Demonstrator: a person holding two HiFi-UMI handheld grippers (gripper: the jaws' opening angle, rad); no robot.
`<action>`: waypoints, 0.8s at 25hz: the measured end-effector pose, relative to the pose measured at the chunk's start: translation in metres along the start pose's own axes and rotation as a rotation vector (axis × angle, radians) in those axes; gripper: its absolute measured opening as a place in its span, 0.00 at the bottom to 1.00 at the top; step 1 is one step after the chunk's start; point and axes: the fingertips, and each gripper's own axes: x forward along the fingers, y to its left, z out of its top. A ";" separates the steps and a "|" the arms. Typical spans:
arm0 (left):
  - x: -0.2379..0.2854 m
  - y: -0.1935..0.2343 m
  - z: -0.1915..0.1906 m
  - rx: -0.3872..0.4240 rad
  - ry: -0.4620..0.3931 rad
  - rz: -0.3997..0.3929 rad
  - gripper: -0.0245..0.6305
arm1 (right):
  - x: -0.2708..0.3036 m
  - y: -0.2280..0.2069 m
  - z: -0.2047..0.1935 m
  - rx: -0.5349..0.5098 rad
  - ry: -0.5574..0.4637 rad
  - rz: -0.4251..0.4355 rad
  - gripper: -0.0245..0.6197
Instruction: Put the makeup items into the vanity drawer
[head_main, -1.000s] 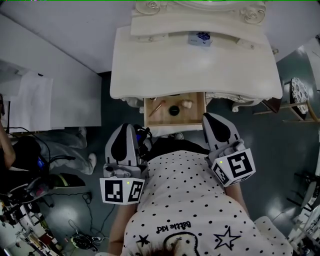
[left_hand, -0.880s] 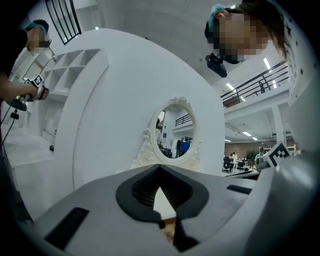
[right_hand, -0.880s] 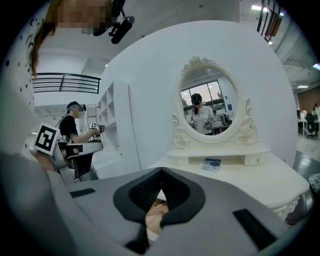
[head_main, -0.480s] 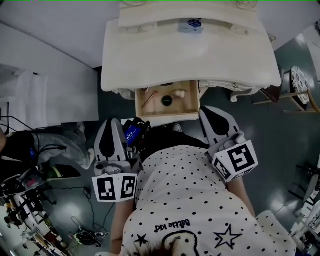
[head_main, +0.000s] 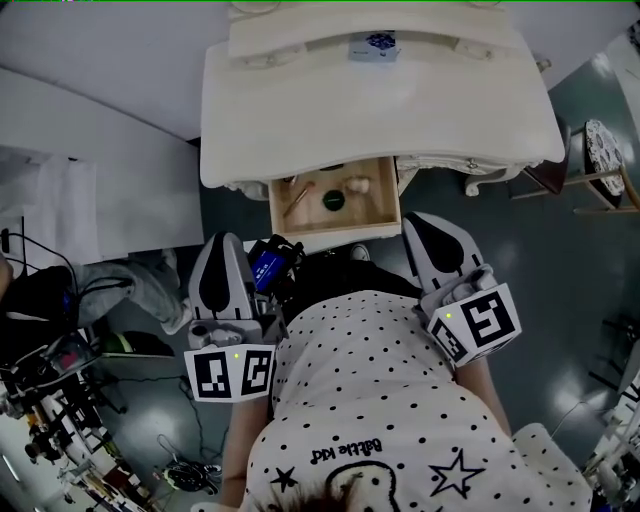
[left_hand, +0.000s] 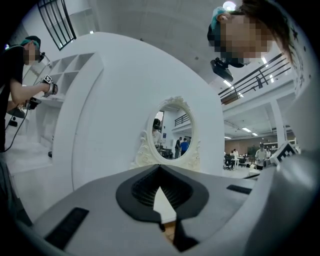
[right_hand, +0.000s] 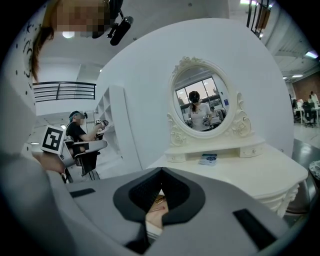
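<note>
Seen from above, a person in a polka-dot top (head_main: 370, 400) stands in front of a cream vanity with a bare worktop (head_main: 380, 110). The vanity drawer (head_main: 335, 233) is pulled out towards the person, and the makeup items lie inside it on its wooden floor. A slim brush (head_main: 298, 196) lies at an angle on the left. A small dark round pot (head_main: 333, 200) sits near the middle. A pale puff (head_main: 358, 185) rests to the right, close to the back of the drawer. The three are near each other, but the frames are too small to show whether any of them touch. A small blue and white box (head_main: 375, 47) sits on the raised shelf at the back of the vanity, below an oval mirror (right_hand: 202, 102) in a carved frame.

The left gripper (head_main: 222, 240) is held just short of the drawer's front left corner and points towards the vanity. Its jaws are closed together with nothing between them. The right gripper (head_main: 420, 222) is held just beside the drawer's front right corner and tilts slightly down. Its jaws are also pressed together and hold nothing. Neither gripper touches the drawer or anything in it.

A second person (left_hand: 20, 85) stands off to the left at white shelving.
</note>
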 end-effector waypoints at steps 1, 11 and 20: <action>0.000 0.001 0.000 -0.001 0.002 0.000 0.05 | 0.000 0.000 0.000 0.003 0.000 -0.002 0.05; -0.001 0.003 -0.002 0.001 -0.002 -0.006 0.05 | 0.000 0.001 -0.003 0.009 -0.006 -0.008 0.05; -0.004 0.005 -0.004 -0.002 -0.004 -0.001 0.05 | 0.002 0.002 -0.004 0.006 -0.004 -0.003 0.05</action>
